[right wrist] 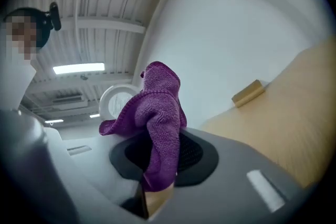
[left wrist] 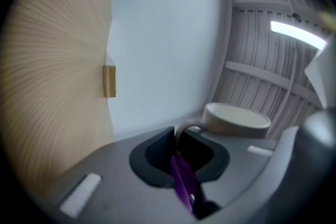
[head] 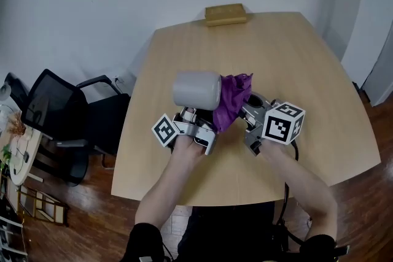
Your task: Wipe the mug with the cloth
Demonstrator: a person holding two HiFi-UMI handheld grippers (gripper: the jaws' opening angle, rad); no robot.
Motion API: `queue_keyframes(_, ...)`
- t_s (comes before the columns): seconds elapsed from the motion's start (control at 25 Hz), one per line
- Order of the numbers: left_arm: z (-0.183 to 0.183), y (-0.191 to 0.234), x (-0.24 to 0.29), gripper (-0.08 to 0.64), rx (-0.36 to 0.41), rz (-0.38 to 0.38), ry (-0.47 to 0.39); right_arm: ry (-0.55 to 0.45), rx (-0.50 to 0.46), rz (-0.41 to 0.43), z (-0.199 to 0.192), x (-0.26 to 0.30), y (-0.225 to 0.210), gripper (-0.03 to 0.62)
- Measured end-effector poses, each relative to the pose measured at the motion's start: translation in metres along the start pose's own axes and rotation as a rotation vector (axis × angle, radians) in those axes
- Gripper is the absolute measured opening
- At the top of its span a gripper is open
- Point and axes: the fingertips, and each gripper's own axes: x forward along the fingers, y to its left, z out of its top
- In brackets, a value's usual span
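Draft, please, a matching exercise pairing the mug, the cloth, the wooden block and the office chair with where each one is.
Things:
1. mug
2. cloth
3. wooden block
4. office chair

Places:
a. at the far edge of the table
b. clamped in the right gripper
c. on the floor, left of the table
d. held by its handle in the left gripper

Pairs: 1-d, 2-b, 3-a, 4-c.

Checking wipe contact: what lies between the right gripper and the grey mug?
Only the purple knitted cloth, bunched beside the grey mug; the head view shows it.
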Motion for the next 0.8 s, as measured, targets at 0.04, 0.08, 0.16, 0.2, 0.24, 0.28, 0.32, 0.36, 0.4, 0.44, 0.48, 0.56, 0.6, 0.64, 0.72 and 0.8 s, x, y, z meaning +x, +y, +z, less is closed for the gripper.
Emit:
queue_keyframes(0.04,-0.002,0.001,0.0,0.046,-0.001,0.003,-0.001,-0.043,0.015,0.016,0.011,-0.006,0.002,0.077)
queue_keyframes(0.08,-0.005,0.003,-0.001,0.046,-0.002,0.005,-0.003,-0.111,0.017,0.054,0.027,-0.015,0.008,0.077)
queue_keyframes(0.16,-0.008,0.007,0.0,0.046,-0.001,0.011,-0.003,-0.276,-0.008,0.176,0.065,-0.036,0.031,0.077)
queue_keyframes(0.2,-0.009,0.009,0.001,0.046,0.0,0.016,0.0,-0.339,-0.031,0.24,0.078,-0.043,0.045,0.077)
queue_keyframes(0.24,-0.011,0.011,0.001,0.046,0.002,0.021,0.006,-0.372,-0.057,0.29,0.084,-0.047,0.058,0.077)
queue_keyframes(0.28,-0.014,0.012,0.002,0.046,0.003,0.024,0.014,-0.377,-0.076,0.321,0.083,-0.047,0.067,0.077)
queue_keyframes(0.32,-0.018,0.012,0.003,0.046,0.001,0.024,0.023,-0.361,-0.078,0.333,0.077,-0.043,0.072,0.077)
queue_keyframes(0.36,-0.021,0.012,0.004,0.046,-0.006,0.022,0.028,-0.337,-0.064,0.327,0.069,-0.037,0.071,0.077)
queue_keyframes(0.4,-0.024,0.012,0.004,0.046,-0.016,0.019,0.027,-0.312,-0.039,0.306,0.061,-0.032,0.065,0.077)
queue_keyframes(0.44,-0.024,0.012,0.004,0.046,-0.02,0.018,0.022,-0.282,-0.016,0.272,0.054,-0.027,0.055,0.077)
queue_keyframes(0.48,-0.022,0.013,0.003,0.046,-0.011,0.024,0.019,-0.241,-0.006,0.22,0.046,-0.023,0.043,0.077)
queue_keyframes(0.56,-0.017,0.018,-0.001,0.046,0.036,0.056,0.036,-0.109,-0.024,0.069,0.027,-0.016,0.012,0.077)
queue_keyframes(0.6,-0.017,0.022,-0.002,0.046,0.078,0.078,0.065,-0.04,-0.036,-0.009,0.017,-0.015,-0.006,0.077)
queue_keyframes(0.64,-0.018,0.027,-0.002,0.046,0.141,0.107,0.11,0.009,-0.033,-0.068,0.01,-0.016,-0.022,0.077)
queue_keyframes(0.72,-0.02,0.04,0.0,0.046,0.328,0.195,0.23,0.015,0.028,-0.124,0.012,-0.025,-0.047,0.077)
queue_keyframes(0.8,-0.018,0.057,0.001,0.048,0.532,0.295,0.356,-0.038,0.09,-0.153,0.025,-0.038,-0.064,0.077)
